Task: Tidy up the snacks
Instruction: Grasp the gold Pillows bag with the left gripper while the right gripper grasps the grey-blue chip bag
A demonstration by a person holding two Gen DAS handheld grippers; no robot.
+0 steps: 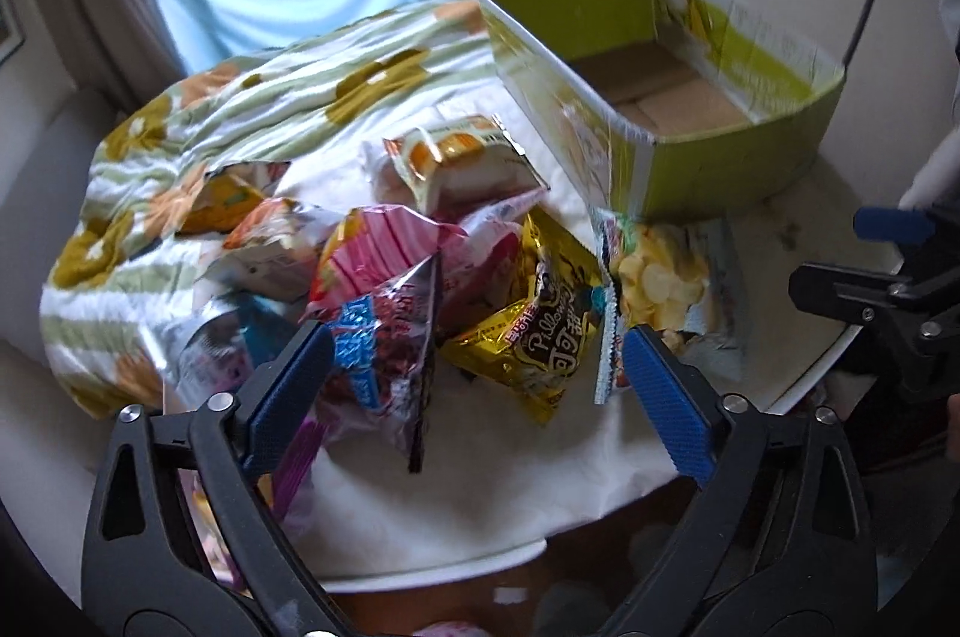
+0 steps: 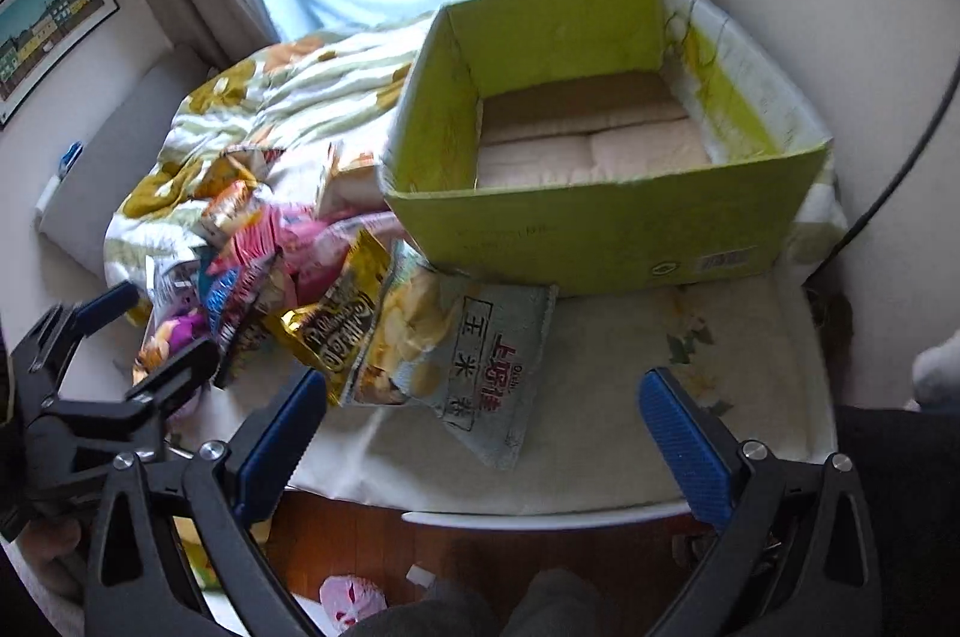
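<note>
While nothing has gone into it, the box (image 2: pixel 600 229) serves as landmark for every line below.

Box: green carton, open top, bare cardboard floor; it stands at the far right of the table (image 2: pixel 600 481), likely set there as the bin for the snacks.

Snack pile: a loose heap (image 1: pixel 420 277) just left of the box, lying on white cloth; packets overlap and lean on one another, so few lie flat.

Chip bag: pale bag (image 2: pixel 468 367) with red lettering, its top corner touching or tucked under the box's near wall; it is the packet closest to the box.

Gold bag: yellow-gold packet (image 1: pixel 540 331) just left of the chip bag, overlapping it at one edge.

Blanket: floral cover (image 1: pixel 240 108) bunched left of the box, behind the heap.

Left gripper: spread wide (image 1: pixel 474 367), holding nothing, hovering near the heap with the dark packet (image 1: pixel 390 337) and gold bag between its fingers.

Right gripper: also wide apart (image 2: pixel 480 415) and empty, poised before the box with the chip bag between its fingers.

Judgement: sorting looks barely begun; wide jaws suit bulky, puffy bags.

Risk: crinkly foil may slip, and lifting one packet may drag its neighbours.
</note>
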